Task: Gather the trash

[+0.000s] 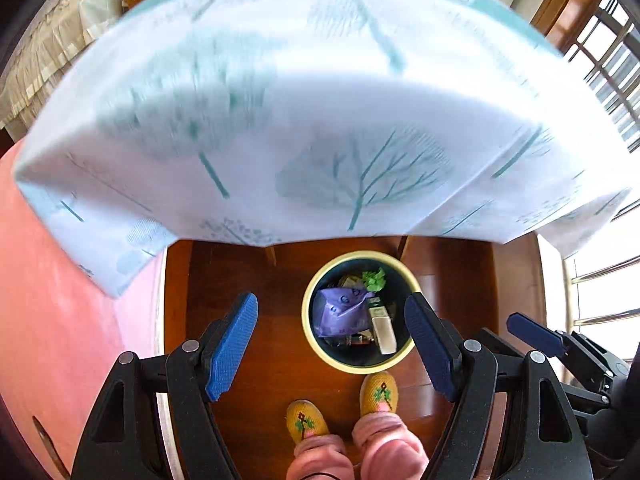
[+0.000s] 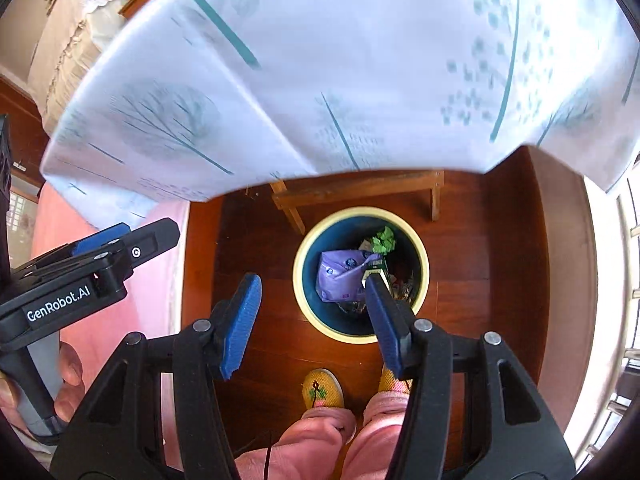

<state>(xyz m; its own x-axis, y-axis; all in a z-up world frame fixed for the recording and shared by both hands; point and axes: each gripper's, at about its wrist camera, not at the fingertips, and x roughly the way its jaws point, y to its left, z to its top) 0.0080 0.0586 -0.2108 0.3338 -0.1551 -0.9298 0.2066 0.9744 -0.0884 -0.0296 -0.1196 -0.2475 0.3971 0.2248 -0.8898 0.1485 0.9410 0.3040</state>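
— Both grippers hang just in front of her: the left gripper with its blue ribbed pads spread wide and nothing between them, the right gripper just the same, apart and empty.

— And the trash?

— Down in the round dark bin with the pale yellow rim, standing on the reddish wooden floor just ahead of her yellow knitted slippers. Inside lie a crumpled purple plastic bag, a wad of green paper and a small white box; the rest at the bottom is too dark to name.

— How would that lot handle?

— Light, all of it, I'd say. The bag looks soft and slippery, so a pinch on a bunched fold would serve better than its flat face. The box looks stiff; its narrow sides should hold.

— Room to move?

— Tight above. The counter's white cloth printed with teal trees overhangs right over the bin, and a low wooden rail sits just behind it. The floor either side is open, with a pink bedspread to the left. Straight down from her side looks the safest way in.
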